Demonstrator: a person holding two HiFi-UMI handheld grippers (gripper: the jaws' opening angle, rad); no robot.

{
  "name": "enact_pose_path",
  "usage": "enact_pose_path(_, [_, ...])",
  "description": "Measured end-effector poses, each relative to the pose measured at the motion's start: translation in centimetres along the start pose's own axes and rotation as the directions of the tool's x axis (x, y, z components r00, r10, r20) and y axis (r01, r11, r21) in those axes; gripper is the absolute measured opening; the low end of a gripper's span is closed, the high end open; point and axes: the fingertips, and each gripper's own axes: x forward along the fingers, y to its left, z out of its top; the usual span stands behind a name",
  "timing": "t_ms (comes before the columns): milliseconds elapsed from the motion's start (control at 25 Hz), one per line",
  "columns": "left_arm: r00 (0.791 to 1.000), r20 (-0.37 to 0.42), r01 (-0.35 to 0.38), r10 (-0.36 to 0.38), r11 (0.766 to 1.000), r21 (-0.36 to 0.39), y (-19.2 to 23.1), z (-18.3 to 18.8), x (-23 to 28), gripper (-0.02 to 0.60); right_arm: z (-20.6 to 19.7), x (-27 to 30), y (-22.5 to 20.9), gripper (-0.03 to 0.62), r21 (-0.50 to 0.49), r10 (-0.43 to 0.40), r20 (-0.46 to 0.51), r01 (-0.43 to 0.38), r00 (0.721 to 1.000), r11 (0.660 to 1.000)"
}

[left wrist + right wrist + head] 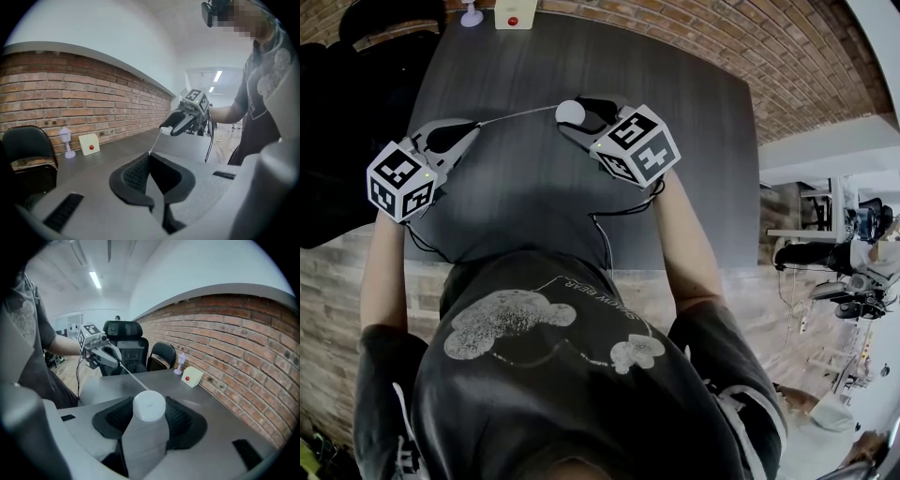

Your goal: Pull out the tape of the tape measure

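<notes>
A round white tape measure (569, 112) is held above the dark table (544, 216), with my right gripper (580, 115) shut on its case. In the right gripper view the case (149, 405) sits between the two black pads (180, 420). A thin white tape (517, 116) stretches left from the case to my left gripper (472, 128), which is shut on its end. The left gripper view shows the tape (155, 143) leaving the pinched jaw tips (149, 156) and running up to the right gripper (174, 126). From the right gripper view, the left gripper (114, 358) stands at the far end of the tape (133, 378).
A cream box with a red button (514, 14) and a small white lamp figure (471, 13) stand at the table's far edge by the brick wall (694, 37). A black chair (352, 122) is at the left. My torso is close to the near edge.
</notes>
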Motion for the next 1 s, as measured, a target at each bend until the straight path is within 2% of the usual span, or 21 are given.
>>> enact_pose_path(120, [1.0, 0.002, 0.0, 0.0, 1.0, 0.0, 0.0, -0.1, 0.0, 0.011, 0.1, -0.2, -0.1, 0.233, 0.03, 0.007, 0.025, -0.008, 1.0, 1.0])
enact_pose_path(200, [1.0, 0.0, -0.005, 0.005, 1.0, 0.0, 0.1, -0.1, -0.2, 0.011, 0.1, -0.4, -0.2, 0.233, 0.013, -0.009, 0.017, 0.008, 1.0, 1.0])
enact_pose_path(320, [1.0, 0.004, -0.026, 0.026, 1.0, -0.014, 0.7, -0.2, -0.8, 0.011, -0.2, -0.7, -0.9, 0.233, -0.002, -0.035, 0.002, 0.035, 0.999, 0.999])
enact_pose_path(600, [0.997, 0.025, -0.074, 0.075, 0.996, -0.054, 2.3, -0.4, -2.7, 0.011, -0.3, -2.5, -2.2, 0.233, 0.046, -0.064, 0.031, 0.063, 0.997, 0.997])
enact_pose_path(760, [0.995, 0.034, -0.09, 0.093, 0.994, -0.067, 2.6, -0.4, -3.1, 0.011, -0.4, -2.2, -1.9, 0.233, 0.002, -0.084, 0.012, 0.084, 0.996, 0.996])
enact_pose_path(1000, [0.995, 0.032, -0.096, 0.098, 0.994, -0.052, 2.7, -0.4, -3.3, 0.011, -0.3, -2.1, -2.1, 0.233, 0.009, -0.091, 0.018, 0.09, 0.996, 0.996])
